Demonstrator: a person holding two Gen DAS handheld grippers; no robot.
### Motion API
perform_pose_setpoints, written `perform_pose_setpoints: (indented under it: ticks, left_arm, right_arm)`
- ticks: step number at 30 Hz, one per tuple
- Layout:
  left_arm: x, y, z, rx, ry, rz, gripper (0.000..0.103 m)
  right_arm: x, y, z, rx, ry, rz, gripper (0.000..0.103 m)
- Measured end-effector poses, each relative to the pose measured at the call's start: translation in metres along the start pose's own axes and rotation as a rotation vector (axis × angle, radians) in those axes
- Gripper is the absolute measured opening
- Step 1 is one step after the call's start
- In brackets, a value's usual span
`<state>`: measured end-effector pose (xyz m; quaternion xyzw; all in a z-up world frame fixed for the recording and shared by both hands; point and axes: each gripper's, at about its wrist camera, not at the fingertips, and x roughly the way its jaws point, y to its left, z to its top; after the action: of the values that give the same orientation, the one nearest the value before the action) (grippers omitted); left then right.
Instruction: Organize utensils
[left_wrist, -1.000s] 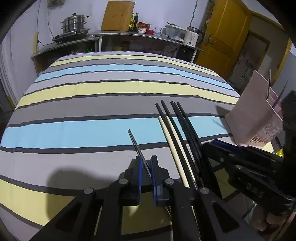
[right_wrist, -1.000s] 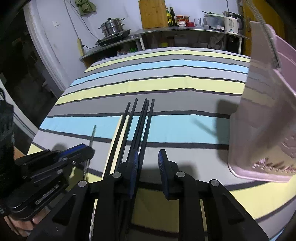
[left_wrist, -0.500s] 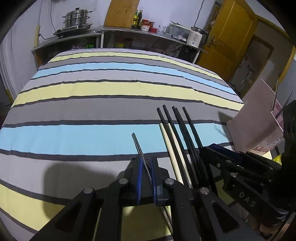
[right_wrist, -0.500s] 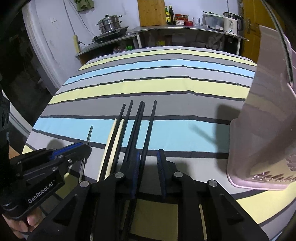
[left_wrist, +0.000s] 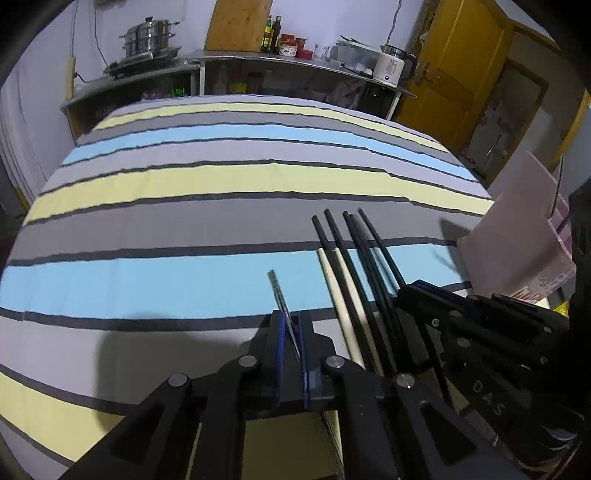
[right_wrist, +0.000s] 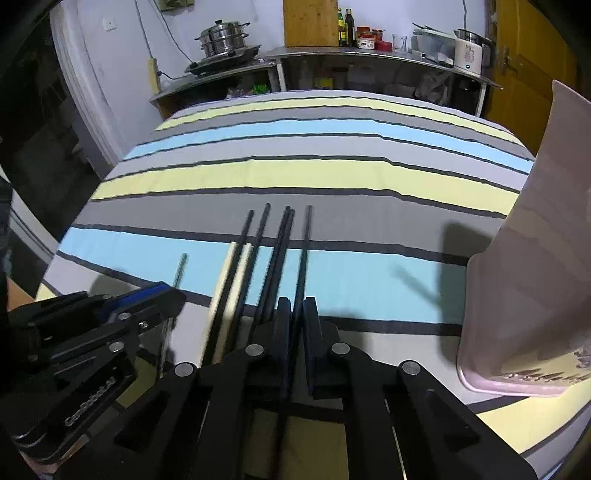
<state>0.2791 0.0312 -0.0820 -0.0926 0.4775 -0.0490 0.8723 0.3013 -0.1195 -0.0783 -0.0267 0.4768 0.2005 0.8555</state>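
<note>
Several black chopsticks and two pale wooden chopsticks lie side by side on the striped tablecloth. My left gripper is shut on a thin metal chopstick that lies left of the bundle. My right gripper is shut on the rightmost black chopstick; the other black chopsticks and wooden chopsticks lie just left of it. The left gripper also shows in the right wrist view.
A pink utensil holder stands at the table's right edge, also in the left wrist view, with thin utensils sticking out. A counter with pots, a kettle and a yellow door lie beyond the table.
Both grippers have closed: the left on the metal chopstick, the right on the rightmost black chopstick. Both moved slightly forward along the table.
</note>
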Motion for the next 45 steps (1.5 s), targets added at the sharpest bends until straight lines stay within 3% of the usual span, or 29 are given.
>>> perform_pose_setpoints:
  ticks: [6, 18, 26, 36, 45]
  left_arm:
    - [-0.029, -0.006, 0.002, 0.008, -0.047, -0.043, 0.004]
    - [-0.124, -0.027, 0.008, 0.064, -0.185, -0.122, 0.004]
    - [-0.166, -0.04, 0.005, 0.088, -0.231, -0.167, 0.004]
    - [-0.192, -0.063, 0.008, 0.122, -0.251, -0.213, 0.004]
    - [-0.189, -0.106, 0.018, 0.17, -0.222, -0.291, 0.004]
  right_arm:
    - [-0.026, 0.005, 0.001, -0.003, -0.05, 0.029, 0.005]
    - [-0.109, 0.009, -0.002, -0.009, -0.191, 0.08, 0.005]
    - [-0.158, 0.003, -0.012, 0.013, -0.27, 0.096, 0.005]
    - [-0.198, -0.009, -0.019, 0.04, -0.336, 0.088, 0.005]
    - [-0.223, -0.046, -0.031, 0.111, -0.371, 0.048, 0.005]
